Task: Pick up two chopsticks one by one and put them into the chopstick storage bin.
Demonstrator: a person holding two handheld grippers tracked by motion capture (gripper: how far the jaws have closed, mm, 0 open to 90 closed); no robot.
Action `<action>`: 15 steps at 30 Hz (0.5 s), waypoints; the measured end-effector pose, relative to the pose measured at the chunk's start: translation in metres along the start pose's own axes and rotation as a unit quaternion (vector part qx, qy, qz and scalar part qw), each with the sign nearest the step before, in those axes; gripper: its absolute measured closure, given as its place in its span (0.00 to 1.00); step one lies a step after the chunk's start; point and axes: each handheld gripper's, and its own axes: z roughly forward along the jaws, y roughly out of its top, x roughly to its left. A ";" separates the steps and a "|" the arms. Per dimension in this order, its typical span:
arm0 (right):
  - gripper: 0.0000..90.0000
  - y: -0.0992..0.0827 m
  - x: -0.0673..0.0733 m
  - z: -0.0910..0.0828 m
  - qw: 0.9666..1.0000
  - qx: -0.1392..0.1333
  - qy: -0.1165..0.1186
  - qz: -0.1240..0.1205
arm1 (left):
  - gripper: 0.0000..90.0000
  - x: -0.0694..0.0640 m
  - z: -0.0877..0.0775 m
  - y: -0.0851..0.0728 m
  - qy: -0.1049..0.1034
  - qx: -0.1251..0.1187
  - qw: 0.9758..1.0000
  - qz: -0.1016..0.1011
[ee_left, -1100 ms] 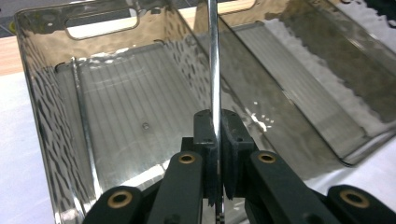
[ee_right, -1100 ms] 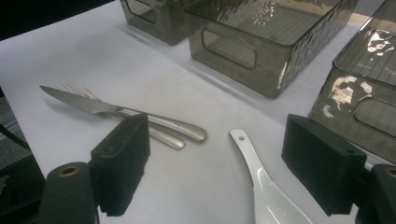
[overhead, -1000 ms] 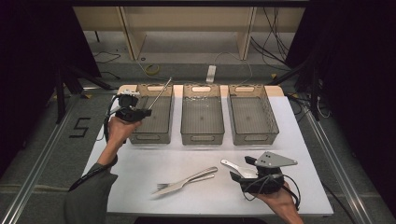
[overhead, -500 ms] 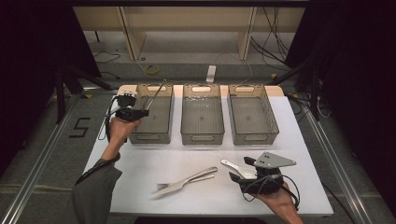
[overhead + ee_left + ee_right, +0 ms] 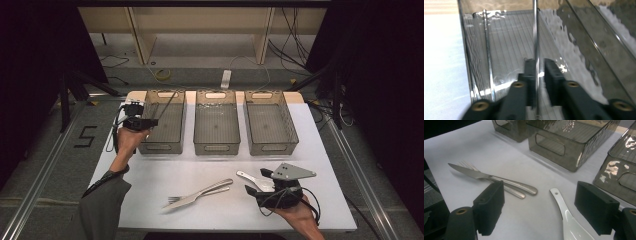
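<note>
Bins [image 5: 216, 107] three, knife [image 5: 207, 190] one, fork [image 5: 175, 200] one, spoon [image 5: 250, 178] one

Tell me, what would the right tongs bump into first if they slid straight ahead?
Probably the white spoon: its handle lies between the open right tongs, pointing ahead. Past it the white table looks bare up to the middle bin, though depth is unclear.

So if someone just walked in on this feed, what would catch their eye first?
Probably the three smoky translucent plastic bins lined up across the white table. The left gripper is at the leftmost bin, its jaws just opening around a thin metal chopstick that leans inside it. Near the front, a steel knife lies on a steel fork, and a white ceramic spoon sits between the open right gripper jaws.
</note>
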 end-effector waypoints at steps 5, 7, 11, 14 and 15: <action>0.28 0.000 0.000 0.000 1.000 0.001 0.003 -0.001 | 0.61 -0.004 -0.005 0.002 -0.011 -0.001 1.000 0.002; 0.28 0.000 0.000 0.000 1.000 0.002 0.003 0.001 | 0.53 -0.007 -0.009 0.001 -0.023 -0.008 1.000 -0.002; 0.28 0.000 -0.001 0.000 1.000 0.001 0.001 0.002 | 0.43 -0.016 -0.022 -0.004 -0.055 -0.026 0.998 0.005; 0.28 0.000 -0.002 -0.001 1.000 0.003 -0.001 0.004 | 0.37 -0.025 -0.034 -0.011 -0.083 -0.041 0.995 0.023; 0.28 0.000 -0.002 -0.001 1.000 0.004 -0.004 0.004 | 0.36 -0.026 -0.038 -0.014 -0.093 -0.049 0.994 0.028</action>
